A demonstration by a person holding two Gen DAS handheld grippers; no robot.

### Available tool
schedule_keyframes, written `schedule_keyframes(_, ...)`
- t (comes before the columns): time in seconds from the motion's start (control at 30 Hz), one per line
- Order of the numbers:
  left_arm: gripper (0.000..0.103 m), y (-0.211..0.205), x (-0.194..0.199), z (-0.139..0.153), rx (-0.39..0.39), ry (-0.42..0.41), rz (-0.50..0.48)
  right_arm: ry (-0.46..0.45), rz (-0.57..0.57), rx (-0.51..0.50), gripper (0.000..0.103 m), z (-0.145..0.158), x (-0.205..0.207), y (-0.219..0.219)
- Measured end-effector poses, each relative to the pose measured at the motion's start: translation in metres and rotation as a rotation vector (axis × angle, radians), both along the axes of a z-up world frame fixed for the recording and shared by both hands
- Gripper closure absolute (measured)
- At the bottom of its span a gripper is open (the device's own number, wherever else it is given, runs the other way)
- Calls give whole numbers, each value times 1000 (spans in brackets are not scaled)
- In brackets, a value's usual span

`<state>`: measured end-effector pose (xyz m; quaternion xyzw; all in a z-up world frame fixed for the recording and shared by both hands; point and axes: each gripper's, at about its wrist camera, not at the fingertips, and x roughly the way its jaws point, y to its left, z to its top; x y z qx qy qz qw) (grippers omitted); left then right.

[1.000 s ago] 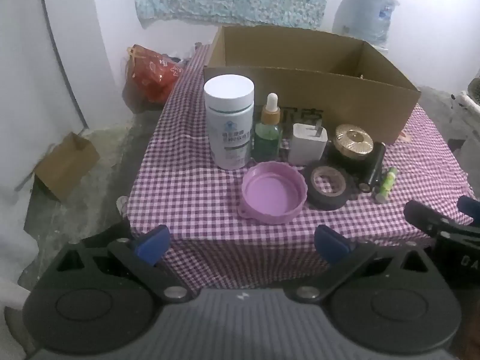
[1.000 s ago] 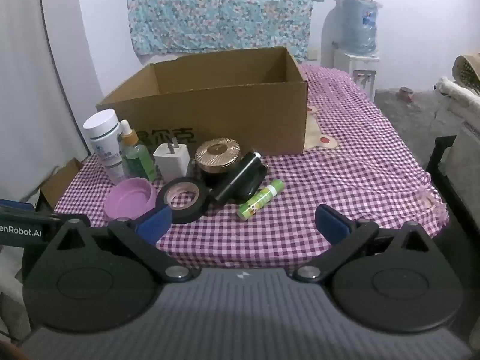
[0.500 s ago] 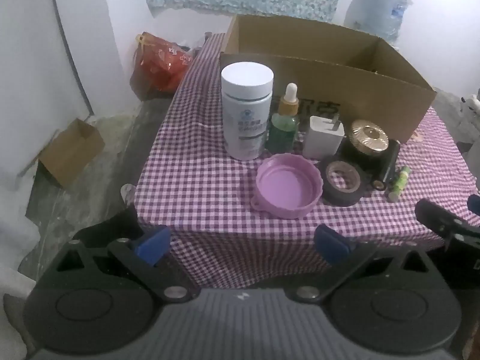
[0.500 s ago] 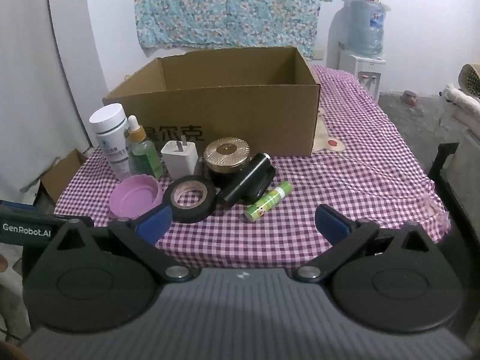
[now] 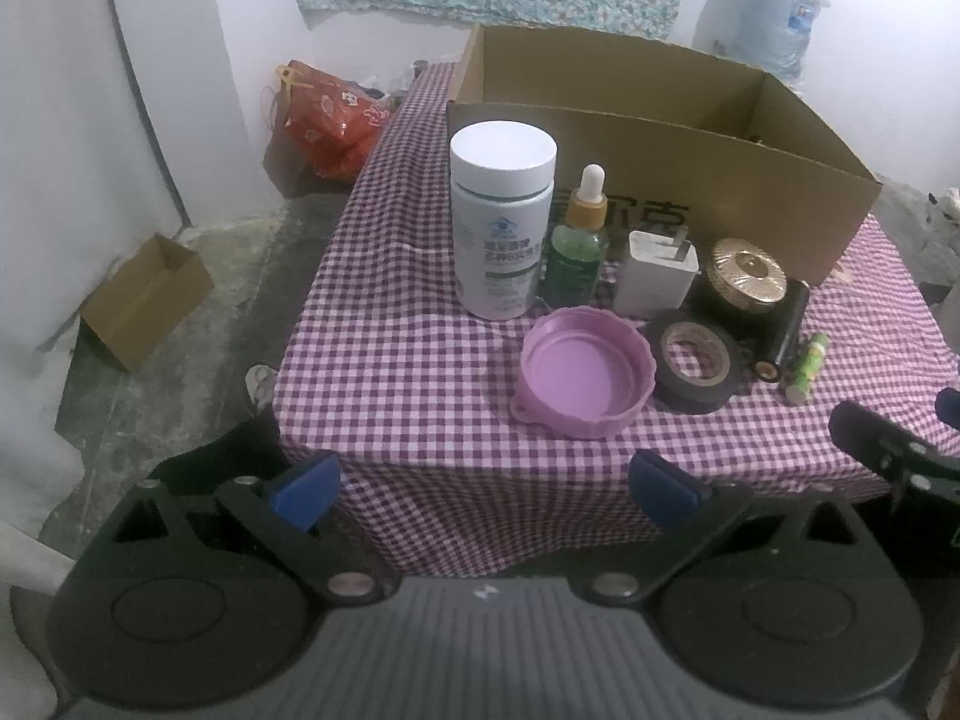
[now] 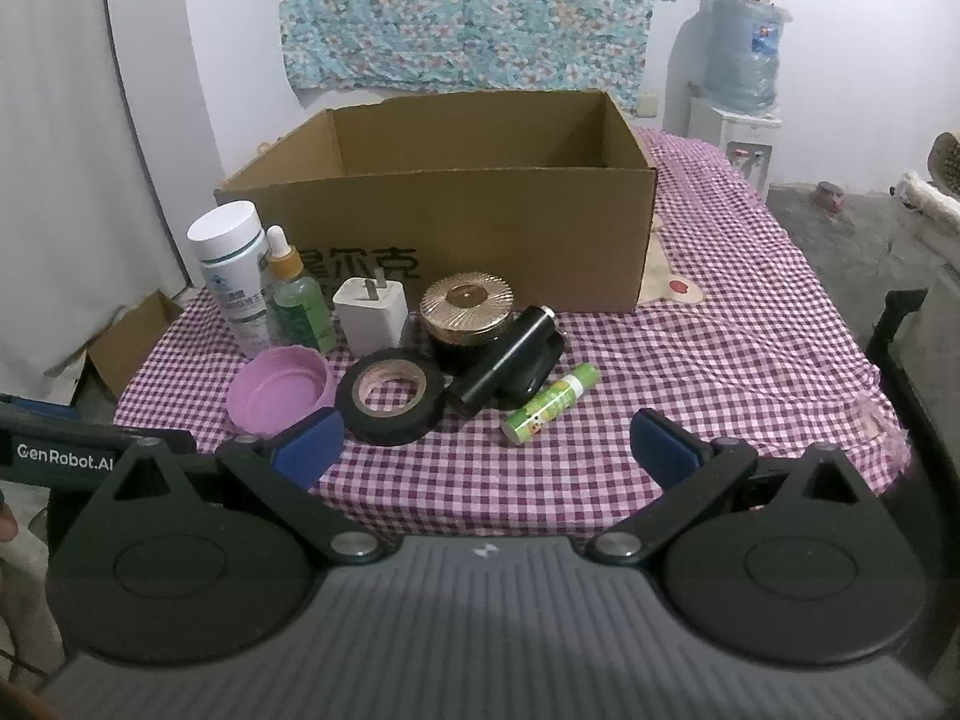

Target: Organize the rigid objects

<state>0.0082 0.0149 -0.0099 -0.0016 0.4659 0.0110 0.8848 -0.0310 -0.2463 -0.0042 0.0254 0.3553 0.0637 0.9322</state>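
Left gripper [image 5: 483,489]: your jaws stand wide apart and hold nothing, hovering short of the near edge of the bench [image 5: 420,372].
Right gripper [image 6: 485,450]: your jaws are also spread wide with nothing between them, low over the near edge, with the green glue stick [image 6: 551,401] just ahead.
Nearest row: an upturned pink lid [image 5: 585,381] lies beside a roll of black tape [image 5: 696,360]; right of the tape lie a black cylinder [image 5: 783,330] and the glue stick, close together.
Second row: a white pill bottle [image 5: 503,219] stands upright at the left, then a green dropper bottle [image 5: 579,246], a white charger plug [image 5: 657,279] with prongs up, and a black jar with a gold lid [image 5: 747,270].
Behind them: an open cardboard box [image 6: 480,210] sits on the purple checked cloth, touching or nearly touching the second row; you cannot tell which.
Surroundings: a floral cloth [image 6: 480,12] hangs on the far wall, a water dispenser [image 6: 741,72] stands at the right, and a small cardboard box [image 5: 147,300] and a red bag [image 5: 327,120] rest on the floor at the left.
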Motion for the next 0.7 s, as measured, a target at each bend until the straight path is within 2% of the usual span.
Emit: schedule_keyframes(0.7,0,1,2,-2,19,10,5,5,1,4,1,-2,2,-1)
